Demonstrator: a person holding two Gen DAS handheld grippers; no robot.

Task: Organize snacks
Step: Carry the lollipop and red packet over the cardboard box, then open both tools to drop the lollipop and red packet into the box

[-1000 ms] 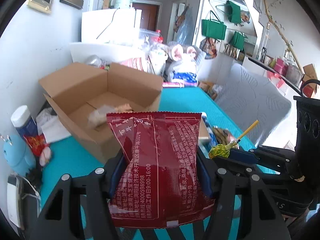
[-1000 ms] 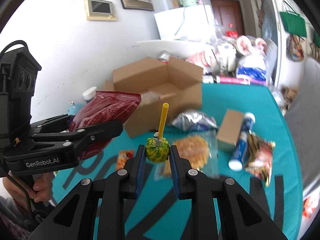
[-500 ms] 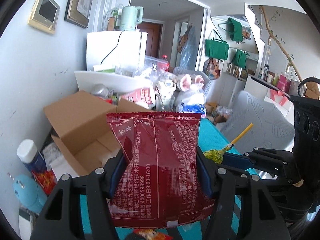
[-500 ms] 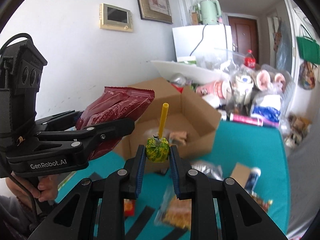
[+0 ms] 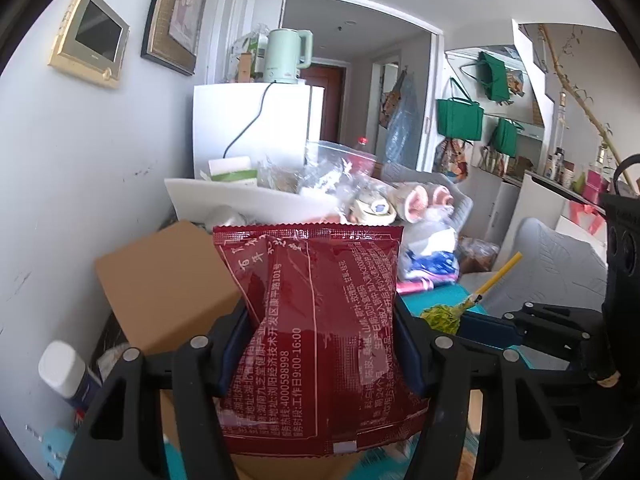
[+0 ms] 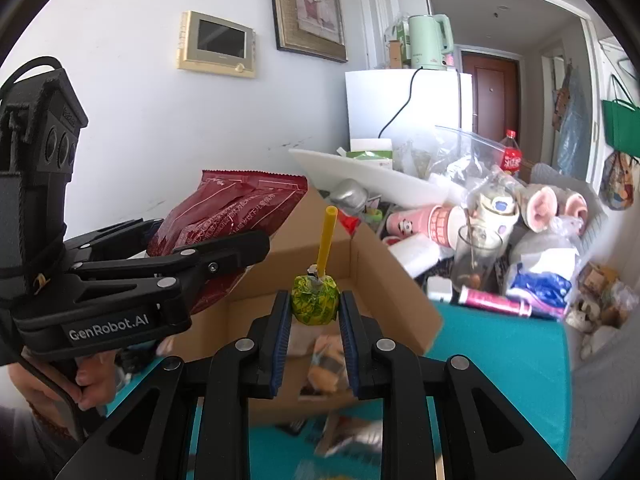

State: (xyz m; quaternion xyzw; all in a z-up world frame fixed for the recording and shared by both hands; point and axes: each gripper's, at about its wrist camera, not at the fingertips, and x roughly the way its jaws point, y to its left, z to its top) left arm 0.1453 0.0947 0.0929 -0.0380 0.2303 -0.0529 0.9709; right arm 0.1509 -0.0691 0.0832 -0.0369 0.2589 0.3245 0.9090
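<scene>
Left gripper (image 5: 324,344): jaws pinch a dark red foil snack packet (image 5: 316,320), centre of the left wrist view, in front of the open brown cardboard box (image 5: 164,280). White print reads "4000598998" and "9:00-16:00".

Right gripper (image 6: 314,320): jaws pressed onto a round green-and-yellow wrapped lollipop with a yellow stick (image 6: 315,300), stick upright, lower centre of the right wrist view, over the box opening. The left gripper body at left reads "GenRobot.AI". More wrapped snacks lie blurred on the teal surface (image 6: 500,344) below.
</scene>
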